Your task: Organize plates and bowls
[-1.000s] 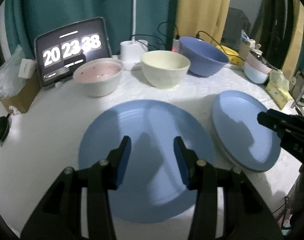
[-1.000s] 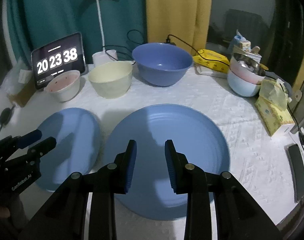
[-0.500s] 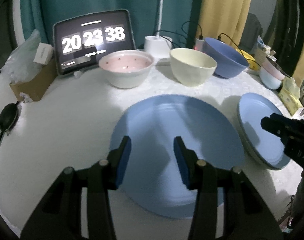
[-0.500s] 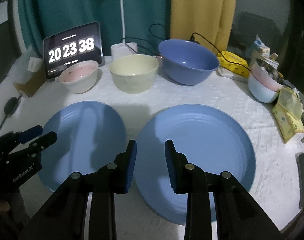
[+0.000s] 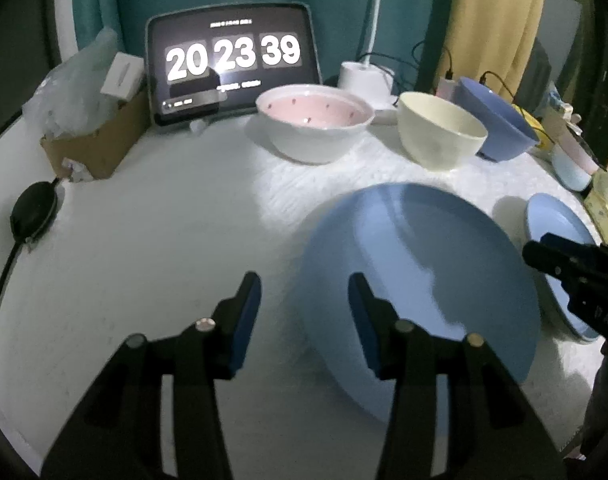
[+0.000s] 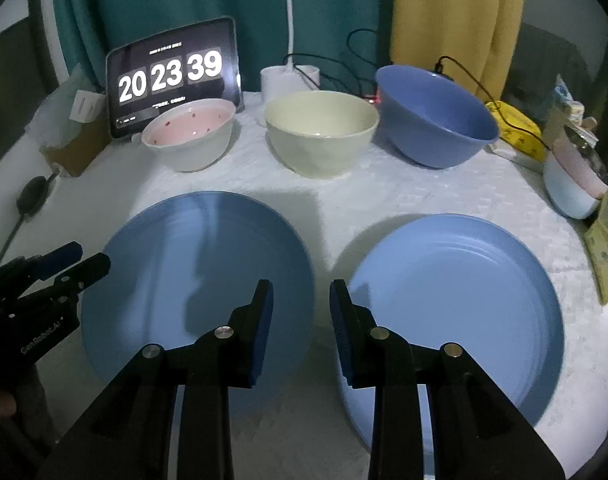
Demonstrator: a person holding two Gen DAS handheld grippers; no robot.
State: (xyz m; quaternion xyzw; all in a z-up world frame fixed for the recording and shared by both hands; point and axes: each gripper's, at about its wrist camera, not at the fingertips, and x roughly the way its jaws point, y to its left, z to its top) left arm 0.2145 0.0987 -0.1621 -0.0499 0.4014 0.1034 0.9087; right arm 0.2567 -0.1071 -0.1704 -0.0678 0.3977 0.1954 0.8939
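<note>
Left tongs (image 5: 304, 300): blue-padded jaws spread partway and opening; nothing between them, no contact with any item. They hang over the counter (image 5: 164, 240) at the left edge of the left blue plate (image 5: 424, 280).

Right tongs (image 6: 300, 304): jaws set apart by a moderate gap, empty, above the bare strip between the left blue plate (image 6: 200, 280) and the right blue plate (image 6: 456, 312). Neither pad touches a plate.

Landmark: the clock tablet (image 6: 172, 76), propped at the back of the counter against a teal curtain (image 6: 176, 0). Directly in front of the tablet sits a pink-lined bowl (image 6: 190, 136). To the right of it stand a cream bowl (image 6: 322, 132), then a large blue bowl (image 6: 436, 116). Both plates lie flat, nearer the cameras than the tablet, side by side and apart. Left of the tablet is a cardboard box (image 5: 96, 144) with a plastic bag on it. A white lamp base (image 6: 288, 78) stands just right of the tablet, with a yellow curtain (image 6: 456, 12) farther right. Stacked small bowls (image 6: 576, 180) stand at the far right edge of the counter.

The counter is covered by a white textured cloth. Lighting is dim.
</note>
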